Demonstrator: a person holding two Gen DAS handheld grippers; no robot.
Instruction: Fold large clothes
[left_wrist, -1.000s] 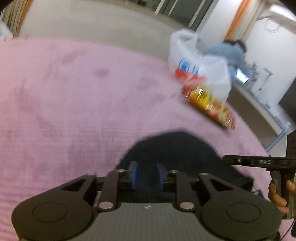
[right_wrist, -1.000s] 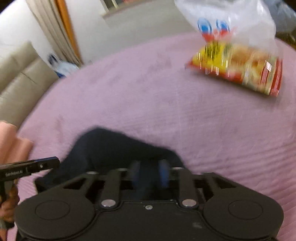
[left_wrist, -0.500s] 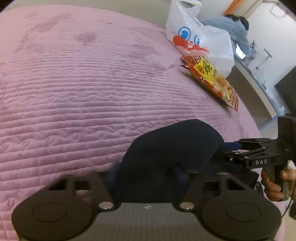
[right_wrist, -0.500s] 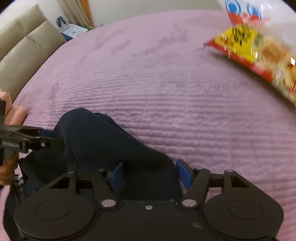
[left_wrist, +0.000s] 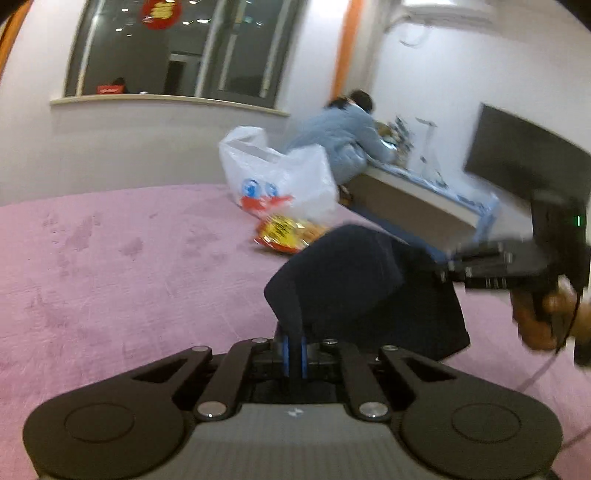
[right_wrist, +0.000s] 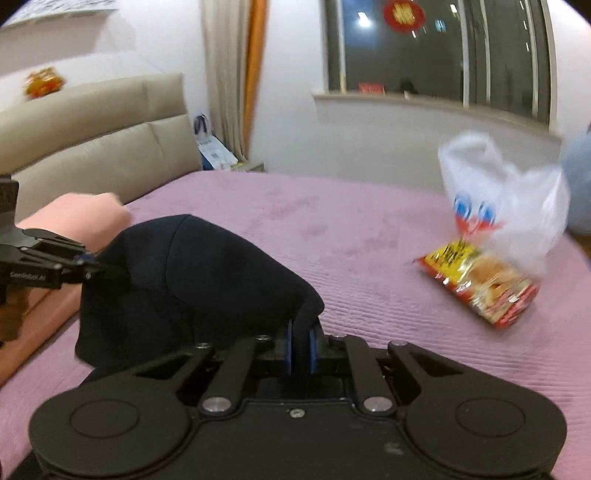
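Note:
A dark navy garment (left_wrist: 354, 280) hangs bunched above the pink bed cover (left_wrist: 110, 266), lifted between both grippers. My left gripper (left_wrist: 294, 349) is shut on one edge of the garment, a strip of cloth pinched between its blue pads. My right gripper (right_wrist: 301, 345) is shut on the other edge of the same garment (right_wrist: 192, 280). The right gripper also shows in the left wrist view (left_wrist: 448, 271), and the left gripper in the right wrist view (right_wrist: 110, 271), each with its tip at the cloth.
A white plastic bag (left_wrist: 277, 181) and a yellow-red snack packet (left_wrist: 284, 234) lie at the bed's far side. A beige headboard (right_wrist: 92, 147) and a pink pillow (right_wrist: 81, 218) are at left. A person in blue (left_wrist: 343, 136) leans on a desk beyond the bed.
Both grippers were open around the garment half a second ago; both have shut on it and lifted it off the bed, views tilting up to the room.

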